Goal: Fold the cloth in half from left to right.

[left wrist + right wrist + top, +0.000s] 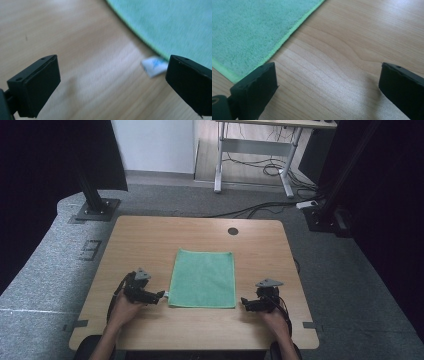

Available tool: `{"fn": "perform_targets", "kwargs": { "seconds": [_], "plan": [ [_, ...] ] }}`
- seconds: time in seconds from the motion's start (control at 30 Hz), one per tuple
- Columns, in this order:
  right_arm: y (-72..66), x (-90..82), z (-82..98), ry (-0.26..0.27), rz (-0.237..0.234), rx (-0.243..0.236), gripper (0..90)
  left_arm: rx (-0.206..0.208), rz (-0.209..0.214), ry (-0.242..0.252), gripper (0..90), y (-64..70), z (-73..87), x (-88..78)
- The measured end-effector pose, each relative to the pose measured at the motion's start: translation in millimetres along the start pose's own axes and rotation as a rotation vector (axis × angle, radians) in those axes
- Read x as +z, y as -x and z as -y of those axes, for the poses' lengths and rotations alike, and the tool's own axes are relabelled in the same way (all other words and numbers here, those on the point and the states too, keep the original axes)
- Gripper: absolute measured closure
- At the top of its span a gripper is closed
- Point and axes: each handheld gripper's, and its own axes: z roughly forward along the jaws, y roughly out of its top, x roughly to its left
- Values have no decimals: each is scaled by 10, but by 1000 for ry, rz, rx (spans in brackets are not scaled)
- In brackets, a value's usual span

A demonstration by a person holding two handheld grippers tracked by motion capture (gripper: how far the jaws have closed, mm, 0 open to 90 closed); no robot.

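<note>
You are holding a two-jaw gripper in each hand at the near edge of the wooden table (pixel 150 235), with a green towel (pixel 202 279) lying flat and spread out between them, toward the near half of the tabletop. Your left gripper (pixel 161 295) is sitting just beside the towel's near left corner, its jaws pointing toward the cloth; your left hand (pixel 125 310) is wrapping the grip from behind. In the left gripper view, its jaws are standing wide apart and released, grasping nothing, with bare wood between them; the towel's edge (pixel 175 25) is running diagonally across the upper right, and a small white care label (pixel 153 65) is sticking out from that edge, lying on the wood just inside the right-hand jaw. Your right gripper (pixel 245 302) is resting just beside the towel's near right corner, a narrow strip of table separating them, with your right hand (pixel 274 317) behind it. In the right gripper view, its jaws are likewise spread open and empty over the wood, and the towel's corner (pixel 249 37) is lying at the upper left, its bright hem passing just behind the left-hand jaw. Beyond the table, a grey carpeted floor (pixel 350 280) is extending to a desk frame (pixel 255 150).
</note>
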Motion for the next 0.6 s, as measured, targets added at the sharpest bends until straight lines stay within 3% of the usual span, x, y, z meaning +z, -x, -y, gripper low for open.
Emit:
{"fn": "perform_targets", "kwargs": {
  "seconds": [0.1, 0.33, 0.5, 0.6],
  "plan": [
    [-6, -18, -15, 11, 0, 0, 18, 9, 5, 10, 0, 15, -87, 18],
    [-120, -56, -90, 34, -19, 8, 18, 46, 11, 14, 0, 75, -392, 268],
    [-198, -47, -123, 43, -38, -1, 18, 49, -4, 2, 0, 73, -453, 395],
    [-312, -7, -152, 37, -58, -18, 18, 40, -27, -19, 0, 49, -420, 498]
  ]
}}
